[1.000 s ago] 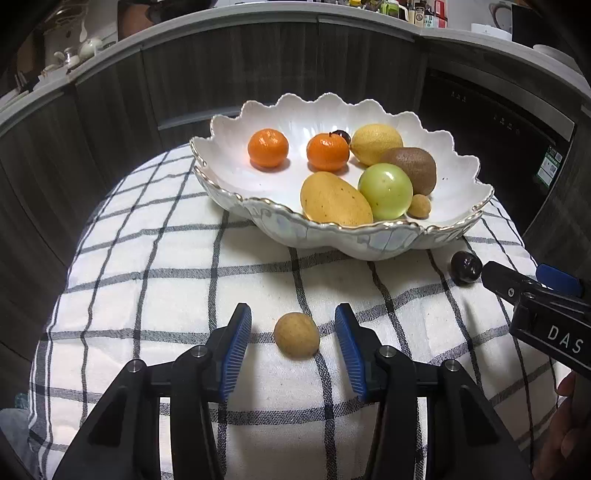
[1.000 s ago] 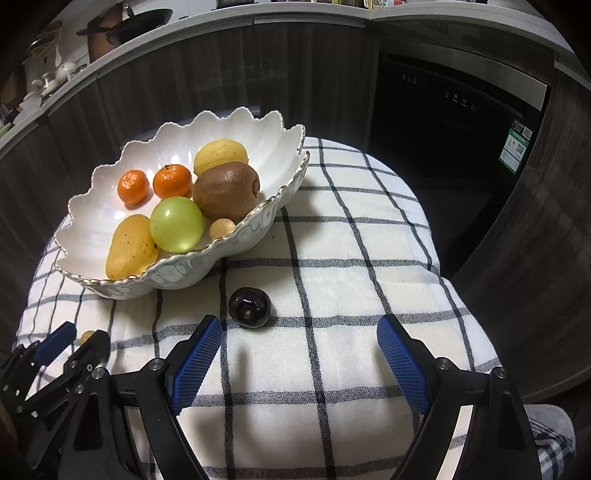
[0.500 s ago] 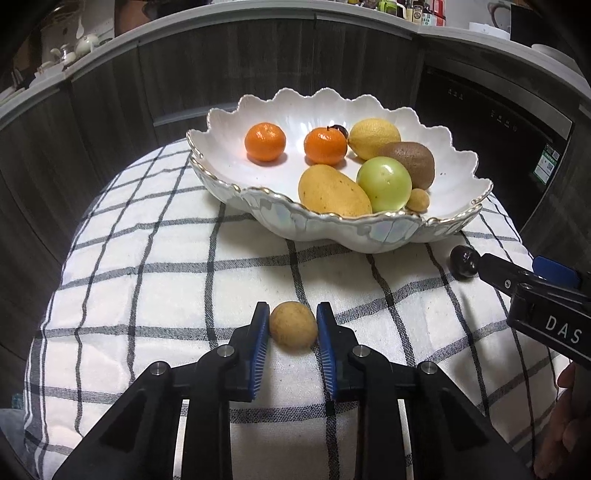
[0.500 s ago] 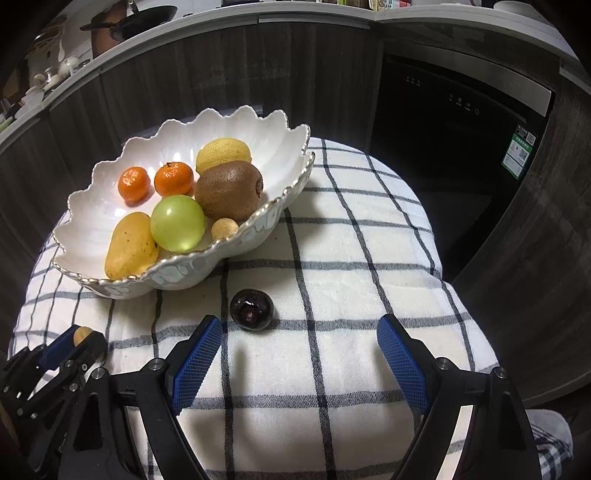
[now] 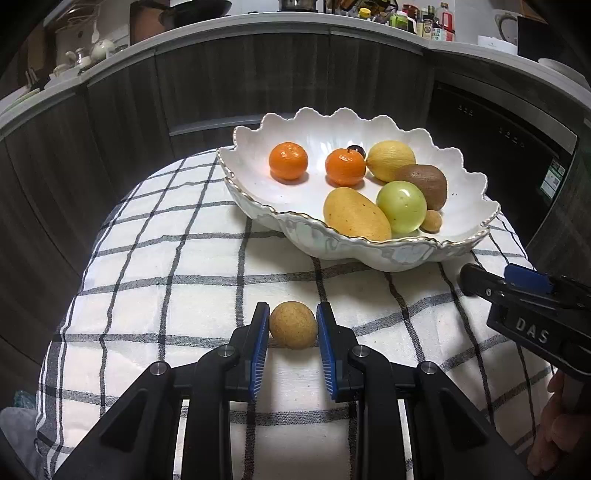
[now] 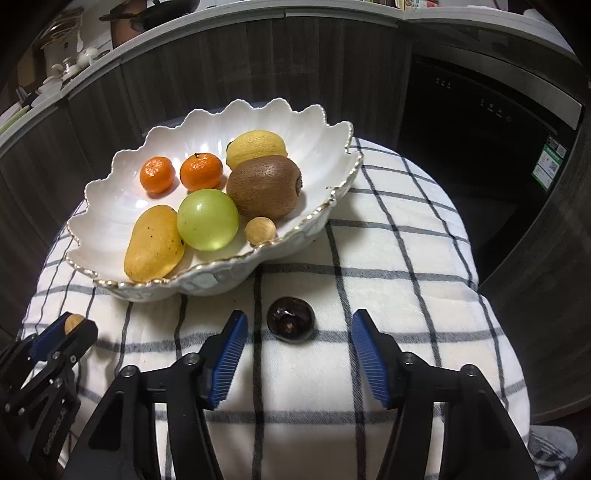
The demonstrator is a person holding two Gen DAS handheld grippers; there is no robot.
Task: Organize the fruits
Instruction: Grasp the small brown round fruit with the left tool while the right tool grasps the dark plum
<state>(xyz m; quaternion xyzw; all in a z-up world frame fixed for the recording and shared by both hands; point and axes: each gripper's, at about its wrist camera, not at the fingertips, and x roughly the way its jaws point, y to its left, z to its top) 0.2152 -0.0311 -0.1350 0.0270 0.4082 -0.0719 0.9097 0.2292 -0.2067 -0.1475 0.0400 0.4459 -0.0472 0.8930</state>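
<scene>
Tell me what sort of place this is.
Most likely a home kitchen: a curved countertop crowded with bottles and jars, dark cabinet fronts beneath it, and a built-in appliance with an energy label.

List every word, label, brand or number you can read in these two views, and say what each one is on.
"DAS": white letters on the black body of the right claw, seen from the left wrist view.
Embossed lettering on the body of the left claw: too dark and small to read.
Green and white sticker on the dark appliance: too small to read.
Bottle labels on the counter: too small to read.
</scene>
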